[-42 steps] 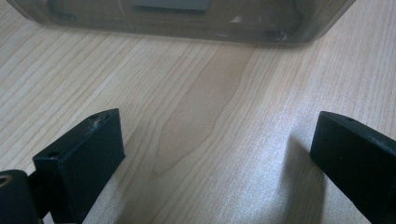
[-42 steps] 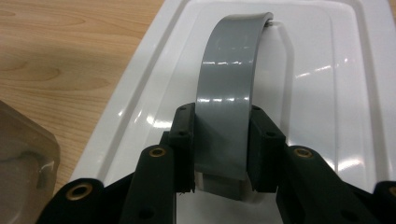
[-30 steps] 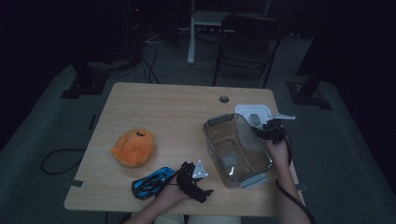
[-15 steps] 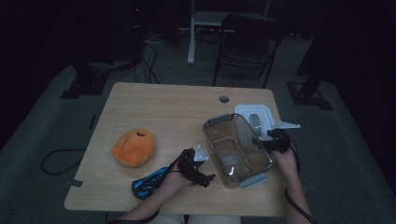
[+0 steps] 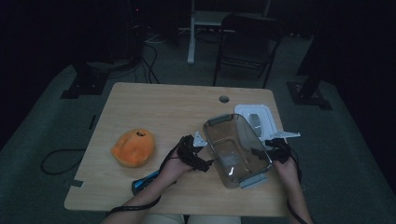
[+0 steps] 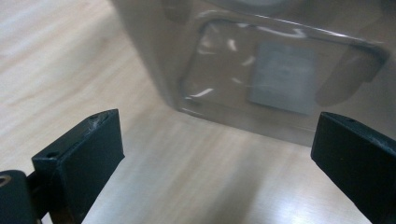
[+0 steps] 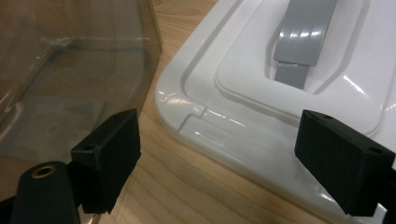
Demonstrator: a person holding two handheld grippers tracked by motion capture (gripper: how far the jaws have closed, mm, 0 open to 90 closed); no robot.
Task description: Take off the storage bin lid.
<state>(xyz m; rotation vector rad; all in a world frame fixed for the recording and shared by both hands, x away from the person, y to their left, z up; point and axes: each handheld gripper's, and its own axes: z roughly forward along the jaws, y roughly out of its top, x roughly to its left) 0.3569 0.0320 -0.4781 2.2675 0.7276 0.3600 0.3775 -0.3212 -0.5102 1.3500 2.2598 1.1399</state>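
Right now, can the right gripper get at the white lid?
Probably yes. The right gripper is open, and the white lid lies flat on the table just ahead of its jaws with nothing between. The clear bin sits off to one side, not across the path.

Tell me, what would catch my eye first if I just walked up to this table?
Probably the big clear plastic container at the table's near right, with a person's hands bringing an open left gripper and an open right gripper to either side of it. Just behind it lies a white lid with a grey handle. Off to the left sits a bright orange soft-looking lump, the one strong colour on the pale wooden table.
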